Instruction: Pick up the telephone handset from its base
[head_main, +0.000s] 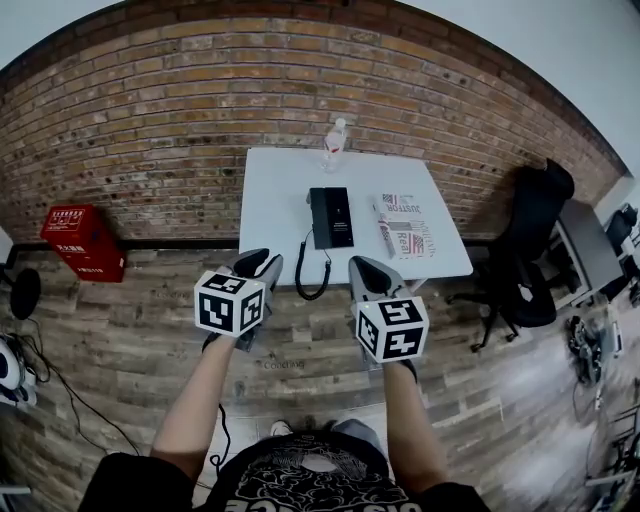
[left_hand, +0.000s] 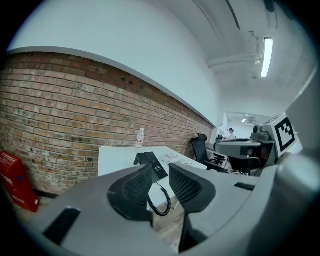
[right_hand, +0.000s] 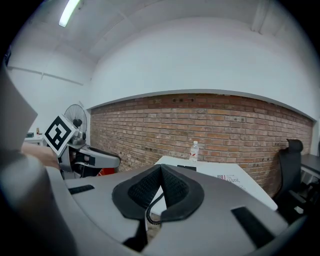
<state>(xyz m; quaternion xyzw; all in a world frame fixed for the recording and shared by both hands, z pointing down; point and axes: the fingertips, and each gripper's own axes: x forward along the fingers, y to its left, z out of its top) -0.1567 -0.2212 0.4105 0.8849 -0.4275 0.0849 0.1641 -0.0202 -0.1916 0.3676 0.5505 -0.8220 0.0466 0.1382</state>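
Observation:
A black telephone (head_main: 331, 217) lies on the white table (head_main: 280, 190), its handset resting on the base along the left side. Its coiled cord (head_main: 310, 272) hangs over the table's near edge. Both grippers are held in the air short of the table, apart from the phone. My left gripper (head_main: 262, 266) stands open with nothing between its fingers; in its own view the telephone (left_hand: 150, 163) and cord (left_hand: 162, 201) show through the gap of the left gripper (left_hand: 160, 182). The right gripper (head_main: 366, 272) is shut on nothing, its tips meeting in the right gripper view (right_hand: 161, 171).
A water bottle (head_main: 335, 143) stands at the table's far edge and a newspaper (head_main: 405, 228) lies right of the phone. A brick wall runs behind. A red box (head_main: 85, 242) sits on the floor at left, a black office chair (head_main: 520, 250) at right.

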